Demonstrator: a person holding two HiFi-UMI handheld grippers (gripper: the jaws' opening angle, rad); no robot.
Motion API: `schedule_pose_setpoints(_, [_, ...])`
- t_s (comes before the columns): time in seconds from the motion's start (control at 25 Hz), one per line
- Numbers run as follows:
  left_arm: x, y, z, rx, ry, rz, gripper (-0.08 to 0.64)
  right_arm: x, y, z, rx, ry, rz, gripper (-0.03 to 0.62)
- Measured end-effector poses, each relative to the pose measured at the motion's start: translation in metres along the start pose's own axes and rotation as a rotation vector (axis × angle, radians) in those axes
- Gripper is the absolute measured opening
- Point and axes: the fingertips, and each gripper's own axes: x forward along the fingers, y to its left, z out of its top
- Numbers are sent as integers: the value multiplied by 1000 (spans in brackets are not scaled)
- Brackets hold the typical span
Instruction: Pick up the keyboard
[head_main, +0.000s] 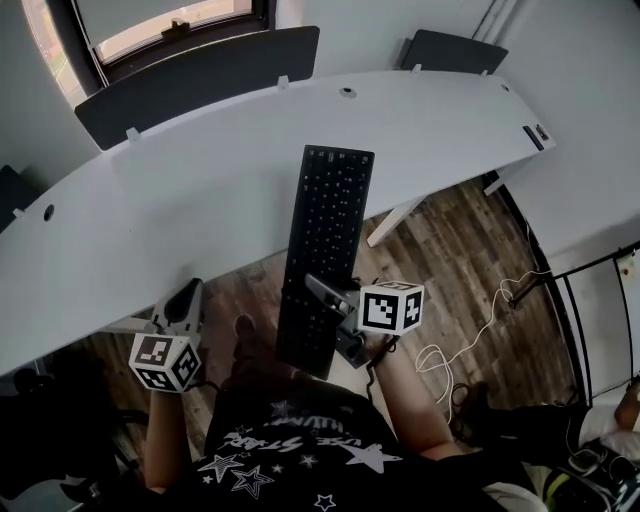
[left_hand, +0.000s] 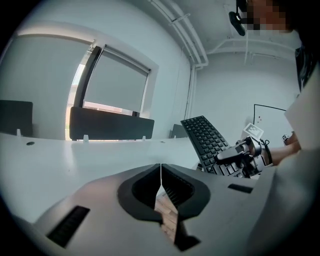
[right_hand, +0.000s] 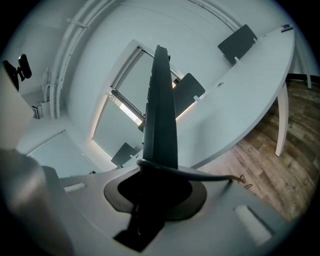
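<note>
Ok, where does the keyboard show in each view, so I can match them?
Head view: centre, keyboard running from over the desk down to the right gripper.
Left gripper view: right of centre, tilted, right gripper on its near end.
Right gripper view: edge-on, rising from between the jaws.
Shared landmark: the dark panel under the window.

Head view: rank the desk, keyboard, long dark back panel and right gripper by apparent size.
1. The desk, by far the largest.
2-3. The keyboard and the long dark panel look alike in area. The keyboard is held nearer the camera, so they stay unranked.
4. The right gripper, the smallest.
</note>
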Motion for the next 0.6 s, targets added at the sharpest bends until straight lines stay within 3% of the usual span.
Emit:
schedule_pose_setpoints(0.28, [-8,5,7,-18,-1,22,14,9,0,10,11,5,16,80])
schedule_pose_setpoints(0.6, [-11,-20,10,-18,-45,27,14,2,-8,9,-116,36,-5,80])
